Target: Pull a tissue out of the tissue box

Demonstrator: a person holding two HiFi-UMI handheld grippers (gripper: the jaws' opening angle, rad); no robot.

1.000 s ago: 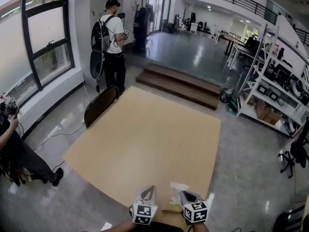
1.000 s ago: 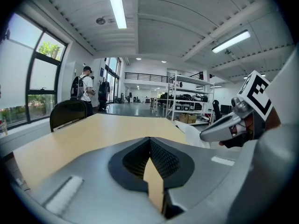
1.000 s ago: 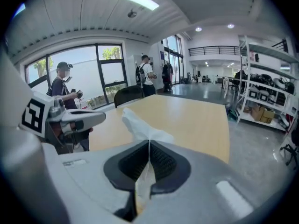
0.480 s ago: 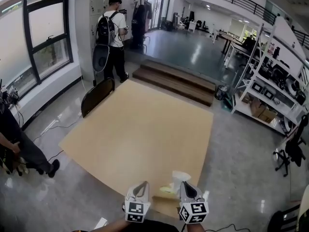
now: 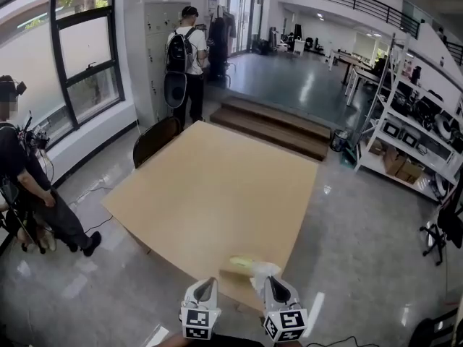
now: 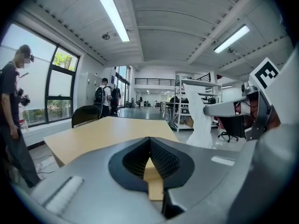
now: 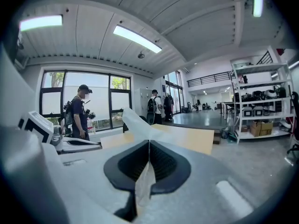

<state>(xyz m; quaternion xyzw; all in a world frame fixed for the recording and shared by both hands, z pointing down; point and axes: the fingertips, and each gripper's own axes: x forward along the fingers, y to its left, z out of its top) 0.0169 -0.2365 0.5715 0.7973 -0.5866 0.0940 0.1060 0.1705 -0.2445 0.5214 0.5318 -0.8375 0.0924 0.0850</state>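
A flat yellowish tissue box lies at the near edge of the wooden table. My right gripper is shut on a white tissue, which hangs free just to the near right of the box. In the right gripper view the tissue runs out forward from between the closed jaws. My left gripper hovers to the left of it, off the table's edge, its jaws closed on a thin tan strip like cardboard. The left gripper view shows the tissue dangling from the right gripper.
A dark chair stands at the table's far left corner. One person stands at the left by the window, another with a backpack at the back. Wooden steps lie beyond the table, metal shelves at the right.
Both grippers have drawn back from the table's near edge toward me. The tissue came along in the right gripper and now hangs away from the box, which stays on the table.
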